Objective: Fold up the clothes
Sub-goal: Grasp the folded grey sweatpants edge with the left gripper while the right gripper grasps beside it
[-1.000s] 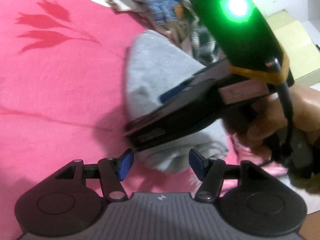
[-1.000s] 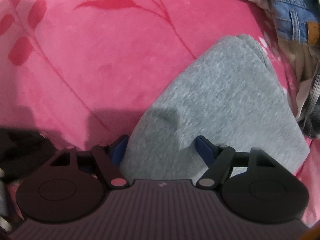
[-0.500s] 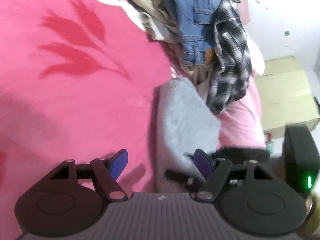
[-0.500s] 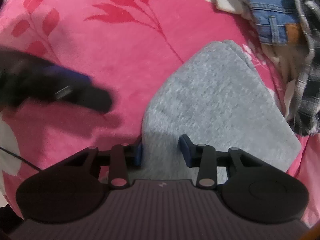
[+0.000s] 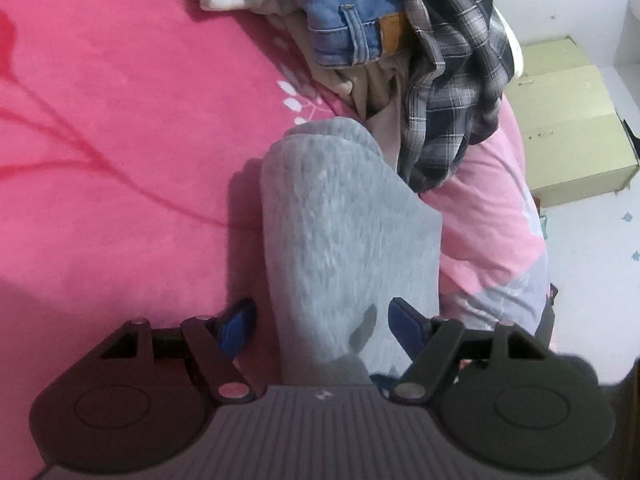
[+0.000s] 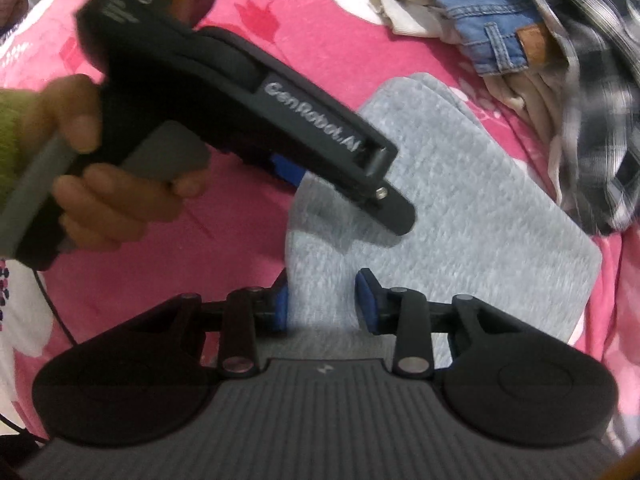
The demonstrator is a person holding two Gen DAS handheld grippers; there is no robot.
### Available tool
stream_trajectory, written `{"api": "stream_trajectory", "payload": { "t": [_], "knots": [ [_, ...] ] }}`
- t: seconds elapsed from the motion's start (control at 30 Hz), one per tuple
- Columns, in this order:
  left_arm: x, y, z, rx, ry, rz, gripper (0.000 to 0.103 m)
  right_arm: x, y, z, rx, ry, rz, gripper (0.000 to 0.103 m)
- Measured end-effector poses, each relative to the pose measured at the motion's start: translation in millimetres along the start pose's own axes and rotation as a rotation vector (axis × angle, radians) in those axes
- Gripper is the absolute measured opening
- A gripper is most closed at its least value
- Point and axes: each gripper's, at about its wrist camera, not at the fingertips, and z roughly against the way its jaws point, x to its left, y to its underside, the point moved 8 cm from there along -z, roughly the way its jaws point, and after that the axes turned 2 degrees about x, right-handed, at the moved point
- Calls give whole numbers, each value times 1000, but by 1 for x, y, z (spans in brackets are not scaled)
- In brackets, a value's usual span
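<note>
1. Right gripper [image 6: 322,304]: blue pads partly closed around the near corner of the folded grey garment [image 6: 460,208]. The left pad touches the cloth edge; a small gap shows at the right pad, so a firm grip cannot be confirmed.
2. Left gripper [image 5: 322,320]: jaws wide apart, straddling the near end of the grey garment [image 5: 344,232]. The pads sit just beside the fabric and do not pinch it.
3. Obstruction, right wrist view: the left gripper's black body [image 6: 256,120], held in a hand [image 6: 100,172], crosses the frame and hides the garment's left near part. A green sleeve cuff [image 6: 8,136] shows at the wrist.
4. The grey garment lies folded on the pink floral bedspread [image 5: 120,160], near the right edge of the bed.
5. Beyond it, touching its far end: a heap of unfolded clothes, with a plaid shirt [image 5: 452,80], denim jeans [image 5: 344,28] and beige cloth [image 5: 372,92].
6. Farthest, off the bed: a cardboard box [image 5: 568,120] on a pale floor.
</note>
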Motion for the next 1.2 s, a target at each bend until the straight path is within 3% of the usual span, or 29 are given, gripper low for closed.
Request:
{"api": "stream_trajectory", "payload": {
  "t": [0.17,0.3,0.37,0.43,0.5,0.6,0.73,0.97,1.03,1.2],
  "knots": [
    [-19,10,-21,62,46,21,73,-14,7,15,-89,-87,-66,32],
    [-36,36,-38,115,-16,-69,78,-25,13,28,-161,-156,-119,33],
    [-35,37,-39,111,-33,-60,78,-55,35,41,-199,-160,-227,39],
    [-32,34,-40,107,-39,-12,74,-85,58,56,-237,-163,-336,53],
    [-30,31,-41,103,-45,26,72,-115,81,70,-275,-165,-446,57],
    [-35,28,-46,111,-92,16,71,-180,114,57,-301,-143,-739,59],
    [-42,26,-52,112,-178,-9,69,-222,116,19,-384,-265,-919,63],
    [-38,29,-53,40,-208,68,64,-245,79,-40,-474,-447,-974,72],
    [-35,29,-53,28,-207,92,62,-248,76,-49,-493,-533,-992,83],
    [-30,28,-56,24,-191,132,60,-217,85,-45,-435,-618,-904,84]
  ]
}}
